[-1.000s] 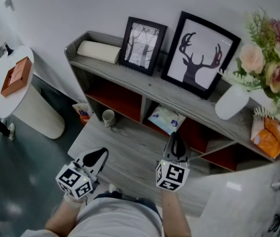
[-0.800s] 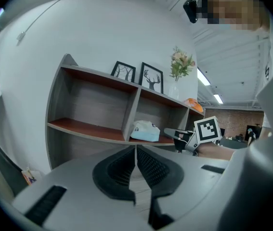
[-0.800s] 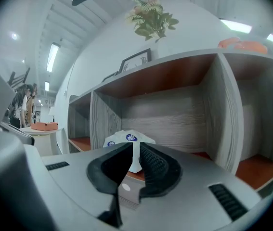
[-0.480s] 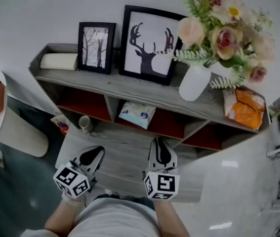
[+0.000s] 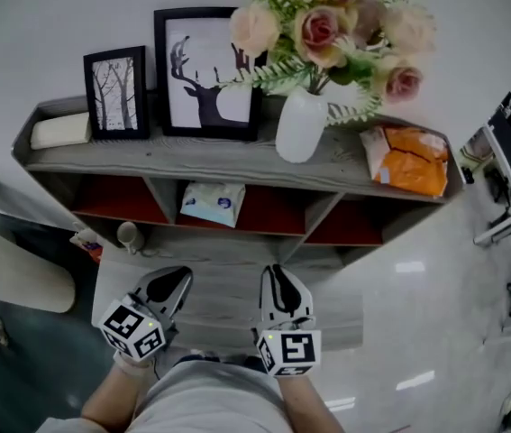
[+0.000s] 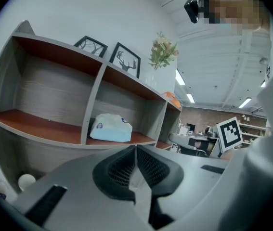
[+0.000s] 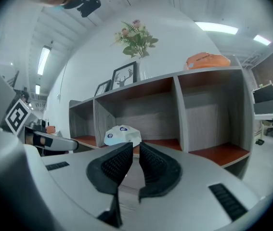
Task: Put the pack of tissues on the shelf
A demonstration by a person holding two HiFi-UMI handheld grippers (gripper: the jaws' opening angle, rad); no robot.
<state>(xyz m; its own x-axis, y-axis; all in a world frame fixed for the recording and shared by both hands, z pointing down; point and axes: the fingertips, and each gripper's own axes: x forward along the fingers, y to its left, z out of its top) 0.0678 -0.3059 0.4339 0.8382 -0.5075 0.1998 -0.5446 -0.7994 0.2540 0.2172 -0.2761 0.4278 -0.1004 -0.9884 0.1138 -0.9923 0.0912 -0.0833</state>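
Note:
The pack of tissues (image 5: 213, 202), white and pale blue, lies in the middle compartment of the grey shelf (image 5: 237, 165). It also shows in the left gripper view as the pack of tissues (image 6: 110, 128) and in the right gripper view as the pack of tissues (image 7: 122, 135). My right gripper (image 5: 275, 272) is held back from the shelf over the low grey board, apart from the pack, its jaws (image 7: 135, 146) nearly together with nothing between them. My left gripper (image 5: 177, 278) hangs beside it, jaws (image 6: 136, 149) pressed together and empty.
On the shelf top stand two framed pictures (image 5: 205, 70), a white vase of flowers (image 5: 301, 126), an orange bag (image 5: 408, 159) and a beige box (image 5: 60, 130). A small cup (image 5: 128, 234) sits below the left compartment. A white round stand (image 5: 21, 278) is at the far left.
The right gripper has drawn back from the shelf toward the person. The head view has swung right, so the shelf sits further left in it. The pack stays put.

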